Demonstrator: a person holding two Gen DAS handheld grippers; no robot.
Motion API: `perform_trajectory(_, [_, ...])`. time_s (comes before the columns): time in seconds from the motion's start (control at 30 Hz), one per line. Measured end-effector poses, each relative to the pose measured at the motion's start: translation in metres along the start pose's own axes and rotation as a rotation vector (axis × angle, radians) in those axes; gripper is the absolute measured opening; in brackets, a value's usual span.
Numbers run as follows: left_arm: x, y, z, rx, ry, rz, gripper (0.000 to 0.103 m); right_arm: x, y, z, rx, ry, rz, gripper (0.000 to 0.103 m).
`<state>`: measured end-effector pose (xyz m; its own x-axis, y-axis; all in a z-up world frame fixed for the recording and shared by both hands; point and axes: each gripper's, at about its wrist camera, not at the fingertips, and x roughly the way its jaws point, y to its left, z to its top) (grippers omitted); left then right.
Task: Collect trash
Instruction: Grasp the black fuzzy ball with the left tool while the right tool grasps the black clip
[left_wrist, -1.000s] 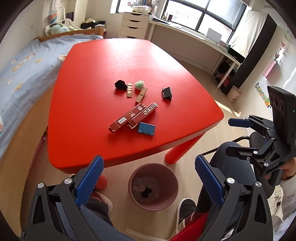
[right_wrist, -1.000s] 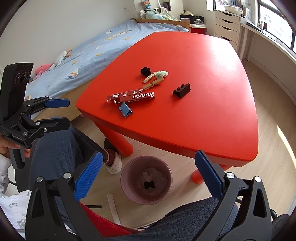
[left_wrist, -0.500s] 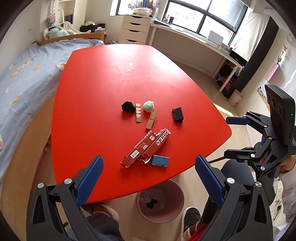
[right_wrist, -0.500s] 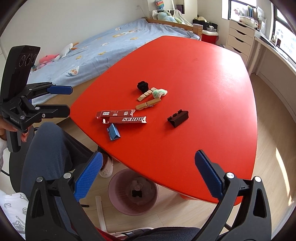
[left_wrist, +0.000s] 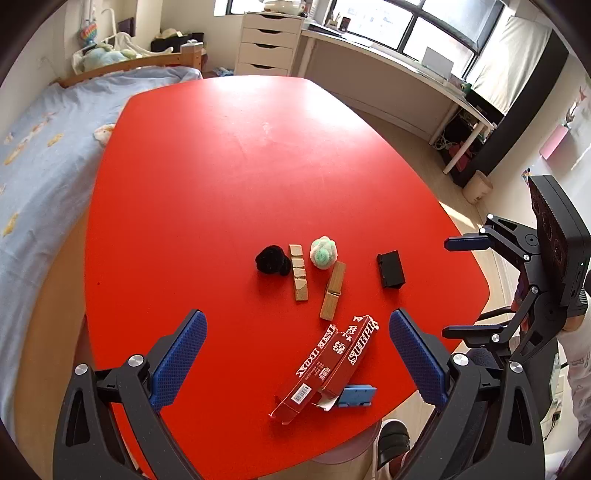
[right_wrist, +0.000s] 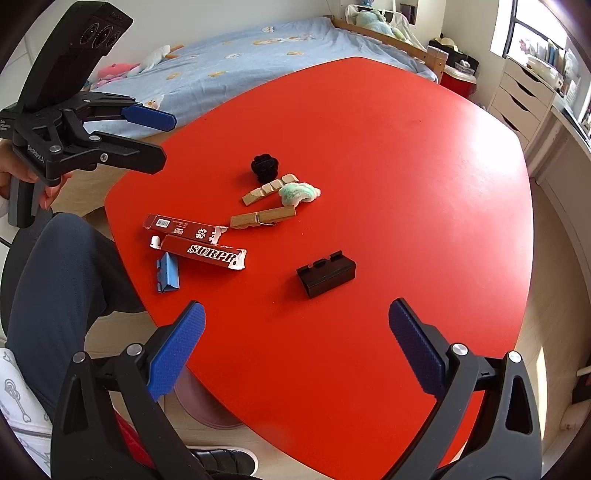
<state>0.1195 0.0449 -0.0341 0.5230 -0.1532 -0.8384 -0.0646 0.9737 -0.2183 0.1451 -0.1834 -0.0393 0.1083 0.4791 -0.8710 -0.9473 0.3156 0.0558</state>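
Both the left gripper (left_wrist: 297, 354) and right gripper (right_wrist: 295, 347) gape wide, empty. Only the right wrist view shows a white cap (right_wrist: 155, 241) beside the red box (right_wrist: 203, 252).

Bright daylight from windows (left_wrist: 388, 22); soft glare on red table (left_wrist: 258, 129); fisheye-bent edges; sharp focus.

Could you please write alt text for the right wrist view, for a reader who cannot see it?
An open right hand-held gripper hovers over a red table scattered with trash: a torn red box, a blue scrap, a black block, two wooden pieces, a black pompom and a green puff. The left hand-held gripper, open, is at upper left.
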Motion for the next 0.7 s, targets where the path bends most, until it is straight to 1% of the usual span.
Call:
perform_trajectory(0.1, [0.016,0.006,0.009,0.005,0.033,0.017,0.095,0.011,-0.006,0.003,-0.028,0.016,0.011,0.098])
perform_trajectory(0.27, [0.040,0.018,0.022,0.010,0.069,0.011,0.095,0.025,-0.015,0.006,-0.048,0.028,0.038,0.098])
perform_trajectory(0.37, [0.053,0.025,0.026,-0.005,0.092,0.015,0.095,0.033,-0.020,0.008,-0.048,0.039,0.050,0.098])
perform_trajectory(0.6, [0.070,0.024,0.033,0.012,0.103,0.001,0.095,0.041,-0.022,0.011,-0.081,0.030,0.064,0.098])
perform_trajectory(0.63, [0.072,0.023,0.034,0.017,0.103,0.004,0.095,0.042,-0.022,0.012,-0.087,0.031,0.065,0.095])
perform_trajectory(0.67, [0.073,0.022,0.034,0.023,0.102,0.008,0.094,0.043,-0.022,0.012,-0.090,0.034,0.067,0.090])
perform_trajectory(0.7, [0.075,0.021,0.034,0.028,0.103,0.009,0.089,0.045,-0.022,0.012,-0.094,0.038,0.067,0.086])
